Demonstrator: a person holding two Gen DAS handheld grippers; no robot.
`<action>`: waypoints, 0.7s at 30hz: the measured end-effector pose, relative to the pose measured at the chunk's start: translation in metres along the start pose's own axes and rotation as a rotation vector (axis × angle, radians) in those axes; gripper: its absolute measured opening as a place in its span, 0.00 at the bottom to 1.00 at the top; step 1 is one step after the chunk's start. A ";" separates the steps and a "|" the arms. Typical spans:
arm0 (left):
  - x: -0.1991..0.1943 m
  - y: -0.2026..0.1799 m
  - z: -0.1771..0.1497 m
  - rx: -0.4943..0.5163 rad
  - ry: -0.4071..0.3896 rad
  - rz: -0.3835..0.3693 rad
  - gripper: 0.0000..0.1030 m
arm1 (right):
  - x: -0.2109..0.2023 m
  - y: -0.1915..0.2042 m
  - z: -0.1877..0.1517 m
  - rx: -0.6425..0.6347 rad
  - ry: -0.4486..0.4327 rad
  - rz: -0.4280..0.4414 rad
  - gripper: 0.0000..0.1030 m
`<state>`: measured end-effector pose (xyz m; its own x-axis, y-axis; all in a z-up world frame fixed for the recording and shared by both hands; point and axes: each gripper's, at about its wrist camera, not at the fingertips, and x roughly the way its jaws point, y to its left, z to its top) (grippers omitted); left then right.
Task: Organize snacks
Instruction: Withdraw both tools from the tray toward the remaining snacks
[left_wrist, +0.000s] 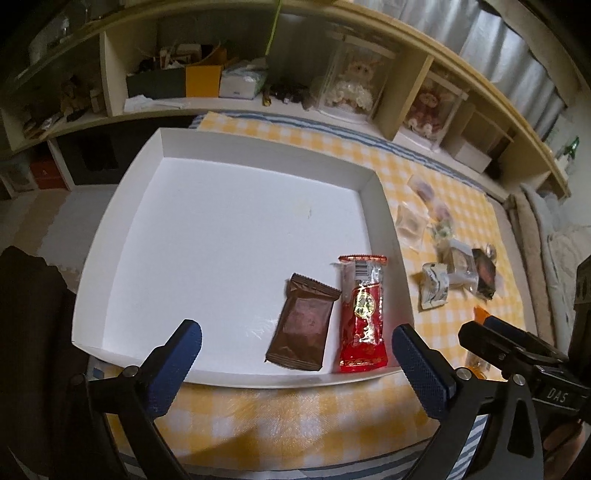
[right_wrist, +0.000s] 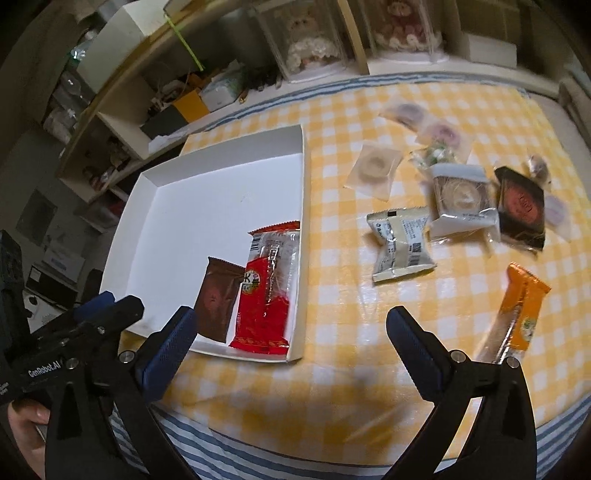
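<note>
Against the near right corner of the shallow white cardboard tray (right_wrist: 303, 221) I see two snacks side by side, a brown foil packet (right_wrist: 215, 302) and a red wrapper (right_wrist: 266, 291), packed tight to leave room. My left gripper (left_wrist: 297, 354) and right gripper (right_wrist: 290, 332) both gape wide, empty. Roughly eight packets wait on the checked desk (right_wrist: 332, 387), the orange stick (right_wrist: 519, 314) nearest.

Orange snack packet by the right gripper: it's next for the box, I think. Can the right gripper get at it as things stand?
Probably yes. The orange snack packet lies alone on the checked cloth, just right of the open right gripper, with nothing over it.
</note>
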<state>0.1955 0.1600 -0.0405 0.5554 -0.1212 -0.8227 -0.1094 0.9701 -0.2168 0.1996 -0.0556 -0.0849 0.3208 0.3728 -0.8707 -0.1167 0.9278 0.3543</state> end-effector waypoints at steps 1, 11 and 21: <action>-0.002 0.000 0.000 0.004 -0.002 0.004 1.00 | -0.002 0.001 0.000 -0.004 -0.003 -0.006 1.00; -0.042 -0.009 -0.002 0.042 -0.076 0.002 1.00 | -0.041 0.006 0.003 -0.057 -0.065 -0.056 1.00; -0.082 -0.022 -0.010 0.077 -0.175 -0.053 1.00 | -0.091 -0.004 0.005 -0.117 -0.154 -0.102 1.00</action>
<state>0.1445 0.1471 0.0267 0.6941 -0.1406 -0.7060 -0.0166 0.9773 -0.2110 0.1757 -0.0930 -0.0048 0.4750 0.2795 -0.8344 -0.1821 0.9589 0.2175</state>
